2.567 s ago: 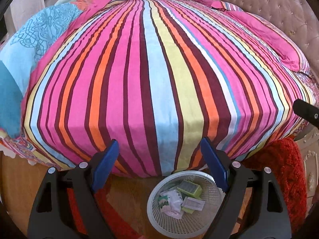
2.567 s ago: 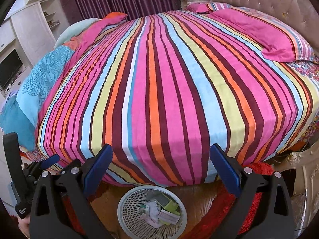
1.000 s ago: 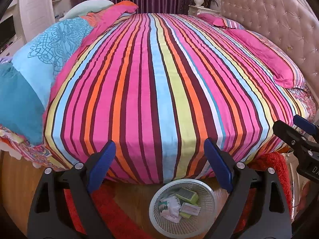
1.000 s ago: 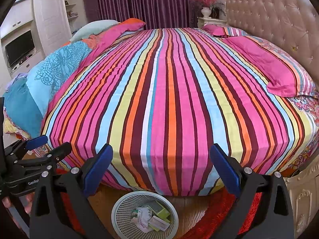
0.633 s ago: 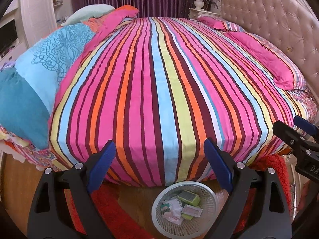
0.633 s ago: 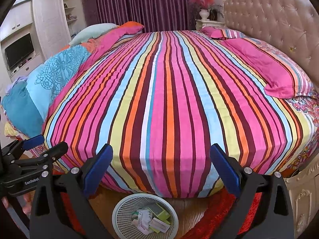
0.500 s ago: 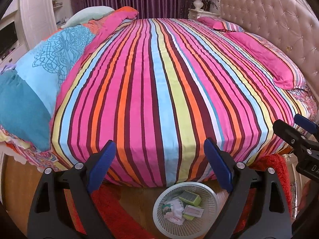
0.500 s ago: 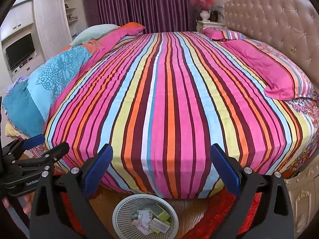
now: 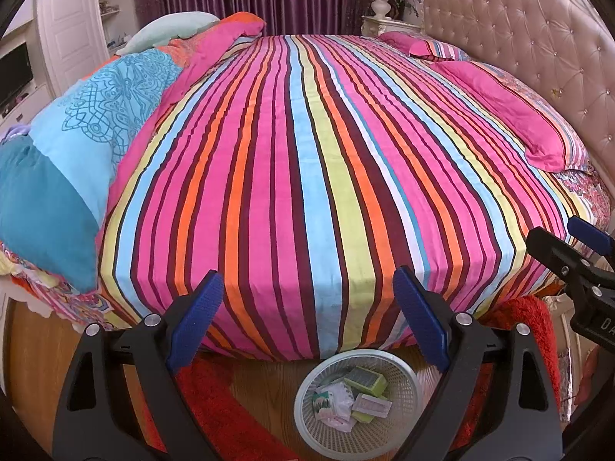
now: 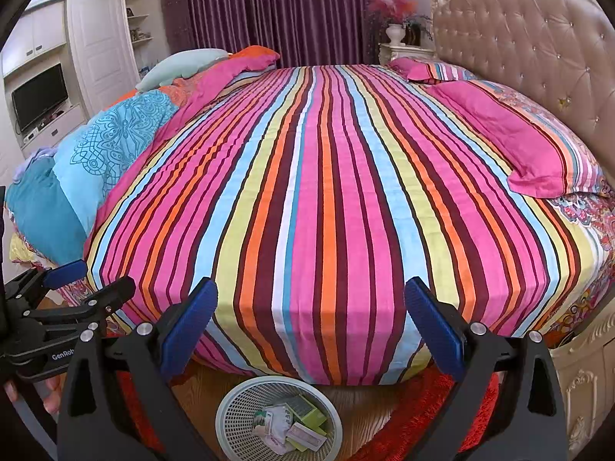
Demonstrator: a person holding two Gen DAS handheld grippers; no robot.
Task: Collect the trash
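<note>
A white mesh wastebasket [image 9: 307, 418] [image 10: 230, 418] stands on the wooden floor at the foot of the bed, holding green and white packets and crumpled wrappers [image 9: 351, 393] [image 10: 292, 428]. My left gripper [image 9: 307, 322] hangs above it and a little back, jaws wide open with nothing between the blue pads. My right gripper [image 10: 311, 326] is also open and empty, held over the basket beside the left one. Each gripper shows at the edge of the other's view. The striped bedspread [image 9: 307, 161] [image 10: 326, 192] carries no loose trash that I can see.
Blue and pink bedding [image 9: 77, 134] is piled along the bed's left side, pink pillows [image 10: 538, 146] lie at the right by the tufted headboard [image 10: 538, 38]. A red rug [image 9: 530, 330] lies on the floor by the basket. Purple curtains and white cabinets stand beyond.
Both views have tilted up a little since the earliest frames, showing more of the room beyond the bed. Over the last second hardly anything moved; both grippers stay open.
</note>
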